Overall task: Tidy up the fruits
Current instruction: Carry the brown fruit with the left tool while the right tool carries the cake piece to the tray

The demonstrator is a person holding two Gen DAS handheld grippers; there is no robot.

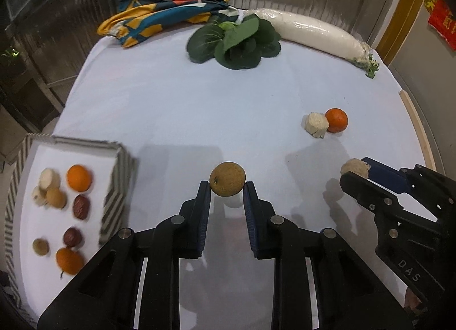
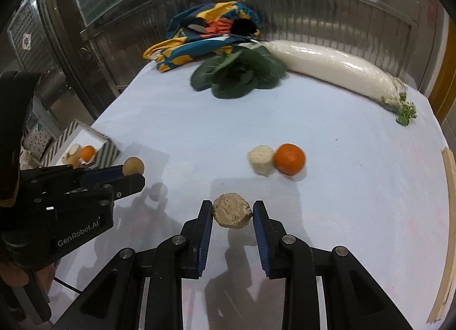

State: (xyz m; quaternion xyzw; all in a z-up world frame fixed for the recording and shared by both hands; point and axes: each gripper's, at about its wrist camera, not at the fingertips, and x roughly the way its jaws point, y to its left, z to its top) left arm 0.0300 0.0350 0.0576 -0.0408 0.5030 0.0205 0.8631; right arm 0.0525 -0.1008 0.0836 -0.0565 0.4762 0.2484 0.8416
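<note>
My left gripper (image 1: 227,187) is shut on a round tan-brown fruit (image 1: 227,178) and holds it above the white tablecloth; it also shows in the right wrist view (image 2: 133,166). My right gripper (image 2: 232,210) is shut on a pale rough chunk (image 2: 232,213), also seen in the left wrist view (image 1: 354,168). A striped tray (image 1: 114,201) at the left holds several fruits: oranges, dark red ones, pale pieces. On the cloth an orange (image 2: 288,158) touches a pale cut chunk (image 2: 260,159).
At the far end lie a leafy green vegetable (image 1: 236,42), a long white radish (image 1: 316,33) and a colourful cloth bag (image 1: 171,2). The table's wooden edge (image 1: 419,133) runs along the right.
</note>
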